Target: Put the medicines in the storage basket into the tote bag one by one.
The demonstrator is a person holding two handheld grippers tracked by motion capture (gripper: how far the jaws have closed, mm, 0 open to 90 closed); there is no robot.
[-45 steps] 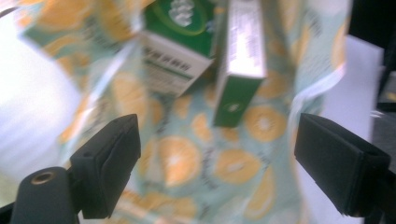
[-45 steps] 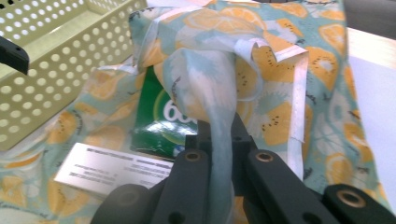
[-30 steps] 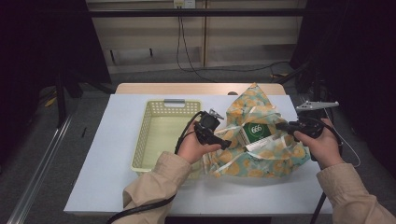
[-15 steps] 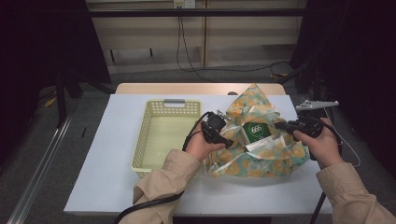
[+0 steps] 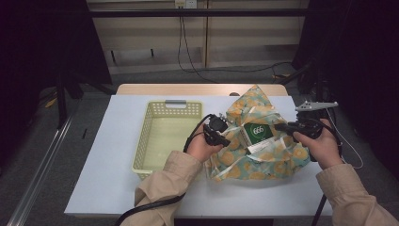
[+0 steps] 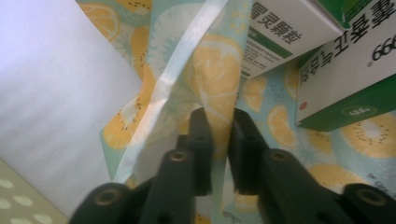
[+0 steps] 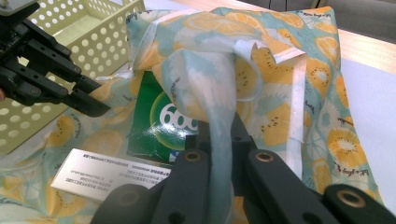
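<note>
1. Since a second ago, the left gripper (image 5: 225, 140) has shifted a little to the right, onto the near left edge of the fruit-print bag (image 5: 277, 157), and its jaws have just been closing with a fold of that fabric between them.
2. Seen in the left gripper view, the left gripper (image 6: 219, 133) now pinches an orange-slice patch of the bag (image 6: 219, 84) between its black pads, so it is clamped on the cloth.
3. Across the bag, the right gripper (image 5: 282, 126) has kept its place; in the right gripper view its jaws are together on a twisted strip of the bag (image 7: 219, 88), so the right gripper (image 7: 220, 135) is also clamped on the fabric.
4. Both hands thus hold the bag from opposite sides, and its mouth lies open between them.
5. Inside the opening sits a green box (image 5: 258, 132) with white numerals, and just in front of it a white box (image 5: 263, 145) printed with small text; both also show in the right gripper view as the green box (image 7: 154, 126) and the white box (image 7: 107, 175).
6. Left of the bag, a pale yellow basket (image 5: 141, 141) with perforated walls stands on the white tabletop (image 5: 108, 160), just beside the left hand.
7. Beige sleeves come in from the bottom of the high view.
</note>
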